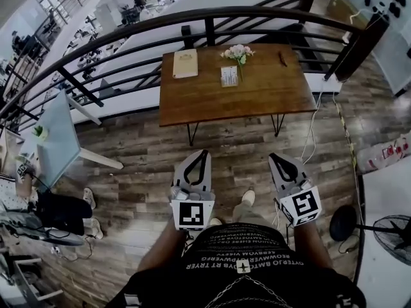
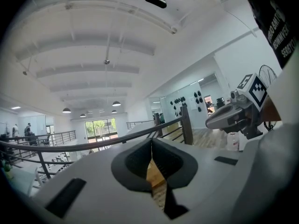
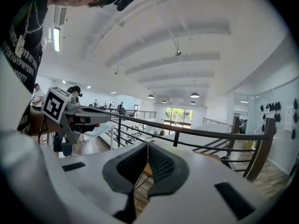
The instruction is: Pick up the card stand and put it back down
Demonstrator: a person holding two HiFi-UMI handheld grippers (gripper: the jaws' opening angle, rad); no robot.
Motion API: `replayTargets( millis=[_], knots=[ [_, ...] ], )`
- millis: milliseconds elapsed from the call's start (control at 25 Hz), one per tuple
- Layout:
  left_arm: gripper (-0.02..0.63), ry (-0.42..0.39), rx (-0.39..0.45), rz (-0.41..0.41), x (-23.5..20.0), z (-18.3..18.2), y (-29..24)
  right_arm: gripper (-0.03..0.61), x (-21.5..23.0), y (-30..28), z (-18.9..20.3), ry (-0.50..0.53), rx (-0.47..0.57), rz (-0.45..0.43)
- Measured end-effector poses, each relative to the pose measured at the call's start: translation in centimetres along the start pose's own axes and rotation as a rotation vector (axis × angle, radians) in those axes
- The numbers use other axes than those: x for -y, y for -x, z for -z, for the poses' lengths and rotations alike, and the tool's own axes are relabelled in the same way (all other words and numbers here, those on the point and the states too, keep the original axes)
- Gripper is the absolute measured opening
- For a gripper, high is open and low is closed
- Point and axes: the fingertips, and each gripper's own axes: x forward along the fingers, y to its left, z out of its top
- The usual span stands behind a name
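Down by my waist, both tools hang low over the plank floor (image 1: pixel 148 153). The left gripper (image 1: pixel 204 153) has its jaws pressed together on nothing, and the right gripper (image 1: pixel 276 156) is the same — closed and empty. Ahead, well apart from either, stands the wooden table (image 1: pixel 270 98). The card stand (image 1: pixel 229 76) sits upright near the middle of its far half, just beside a small bunch of flowers (image 1: pixel 238 52), with a tan booklet (image 1: pixel 185 63) to its left. A black railing (image 1: pixel 212 15) runs behind. The step in hand, as I judge it, is the approach. I would step up to the table's near edge and spread one gripper's jaws before reaching. Then I would come in from the side away from the flowers — gripping the stand low so it lifts level.
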Motion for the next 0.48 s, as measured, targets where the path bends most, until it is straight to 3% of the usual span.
replayTargets(
  millis=[280,480],
  knots=[
    [0.028,0.013,-0.055,-0.027,-0.3,0.4,-4.1,0.017,3.4,-2.9,0.6,0.009,-0.057,-0.047],
    [0.028,-0.005,-0.059,-0.045,0.3,-0.3,-6.6,0.017,5.7,-4.3,0.4,0.031,-0.039,-0.084]
  ],
)
